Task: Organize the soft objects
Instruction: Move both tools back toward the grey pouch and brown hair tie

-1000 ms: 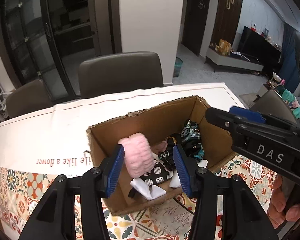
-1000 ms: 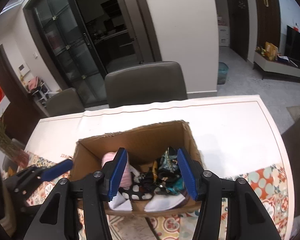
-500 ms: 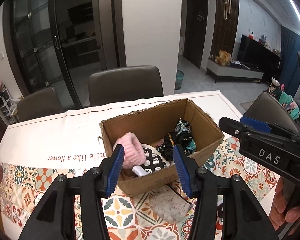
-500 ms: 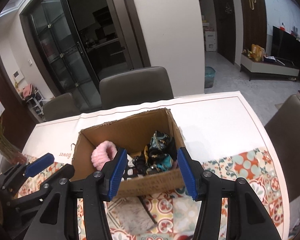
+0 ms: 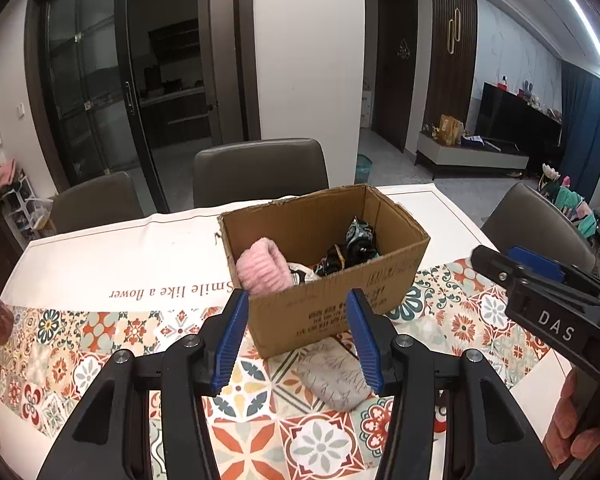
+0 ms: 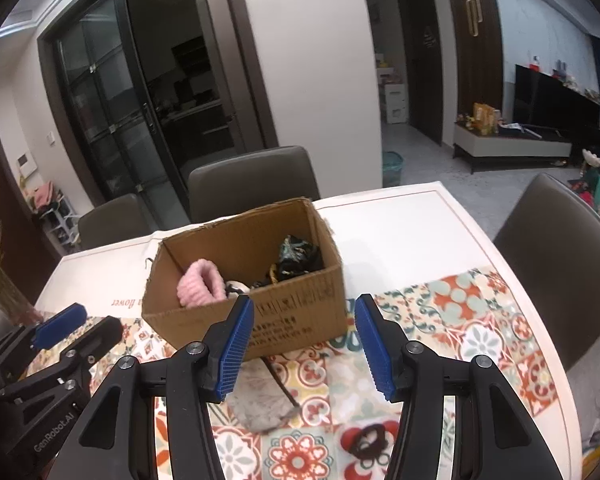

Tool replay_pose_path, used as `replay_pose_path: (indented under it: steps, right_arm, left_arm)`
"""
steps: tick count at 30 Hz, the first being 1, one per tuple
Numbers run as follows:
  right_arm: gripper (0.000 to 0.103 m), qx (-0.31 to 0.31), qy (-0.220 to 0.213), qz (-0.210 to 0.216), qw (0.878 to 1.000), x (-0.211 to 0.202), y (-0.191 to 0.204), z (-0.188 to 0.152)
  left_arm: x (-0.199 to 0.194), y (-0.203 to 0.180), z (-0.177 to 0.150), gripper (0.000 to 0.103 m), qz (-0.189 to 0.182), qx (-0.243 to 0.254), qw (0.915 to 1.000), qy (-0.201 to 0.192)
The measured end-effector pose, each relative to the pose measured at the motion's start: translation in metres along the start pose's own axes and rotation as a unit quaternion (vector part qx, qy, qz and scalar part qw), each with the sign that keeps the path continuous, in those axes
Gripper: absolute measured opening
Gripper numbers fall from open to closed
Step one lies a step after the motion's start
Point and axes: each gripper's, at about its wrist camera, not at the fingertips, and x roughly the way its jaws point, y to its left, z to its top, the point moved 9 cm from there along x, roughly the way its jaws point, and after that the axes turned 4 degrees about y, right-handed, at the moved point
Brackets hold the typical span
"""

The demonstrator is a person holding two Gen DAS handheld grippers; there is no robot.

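A cardboard box (image 5: 332,276) stands on the patterned tablecloth (image 5: 80,344), its top open, and holds the soft things: a fluffy pink piece (image 5: 262,268) leans against its left inner wall, with a dark patterned bundle (image 5: 358,240) toward the far right corner and a bit of white-and-black fabric (image 5: 300,274) between them. Just in front of the box, on the cloth, lies a grey furry pouch (image 5: 334,376), touching or nearly touching the box's near wall; a thin dark cord crosses it in the right wrist view. Near it, lower in the right wrist view, sits a small dark hair tie (image 6: 366,442). The left gripper (image 5: 296,340) hangs above the pouch with its jaws wide and nothing between them. The right gripper (image 6: 304,346) is likewise spread wide and empty, just to the right of the left one. Grey chairs (image 5: 260,172) stand round the white table (image 5: 432,204).
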Motion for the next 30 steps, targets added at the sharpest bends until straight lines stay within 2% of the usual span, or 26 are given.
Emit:
replay_pose_path:
  steps: [4, 6, 7, 10, 12, 14, 16, 20, 30]
  right_arm:
    - [0.054, 0.019, -0.013, -0.013, 1.000, -0.014, -0.011, -0.017]
    - [0.054, 0.029, -0.018, -0.014, 0.999, -0.019, -0.015, -0.026]
    - [0.054, 0.035, -0.020, -0.015, 0.999, -0.021, -0.017, -0.032]
    - [0.054, 0.048, -0.023, -0.017, 0.998, -0.026, -0.023, -0.049]
    - [0.054, 0.049, -0.029, -0.034, 0.998, -0.029, -0.027, -0.059]
    - [0.054, 0.047, -0.028, -0.037, 0.998, -0.031, -0.029, -0.069]
    - [0.054, 0.053, -0.025, -0.042, 0.997, -0.031, -0.033, -0.077]
    - [0.054, 0.044, -0.027, -0.053, 0.997, -0.033, -0.036, -0.090]
    - [0.054, 0.029, -0.025, -0.065, 0.997, -0.026, -0.042, -0.122]
  left_arm:
    - [-0.006, -0.005, -0.019, 0.050, -0.007, -0.001, 1.0000, -0.002]
    - [-0.007, -0.009, -0.031, 0.057, -0.013, -0.002, 0.9999, -0.002]
    - [-0.007, -0.008, -0.037, 0.063, -0.011, -0.007, 0.9999, -0.002]
    - [-0.008, -0.009, -0.050, 0.066, -0.003, -0.012, 0.9999, -0.008]
    - [-0.009, -0.011, -0.059, 0.070, 0.004, -0.013, 0.9999, -0.005]
    - [-0.010, -0.012, -0.067, 0.083, 0.007, -0.020, 0.9998, -0.006]
    - [-0.012, -0.012, -0.072, 0.088, 0.011, -0.023, 0.9996, -0.013]
    - [-0.012, -0.012, -0.085, 0.092, 0.024, -0.029, 0.9991, -0.018]
    - [-0.004, -0.014, -0.113, 0.092, 0.025, -0.044, 0.9987, -0.010]
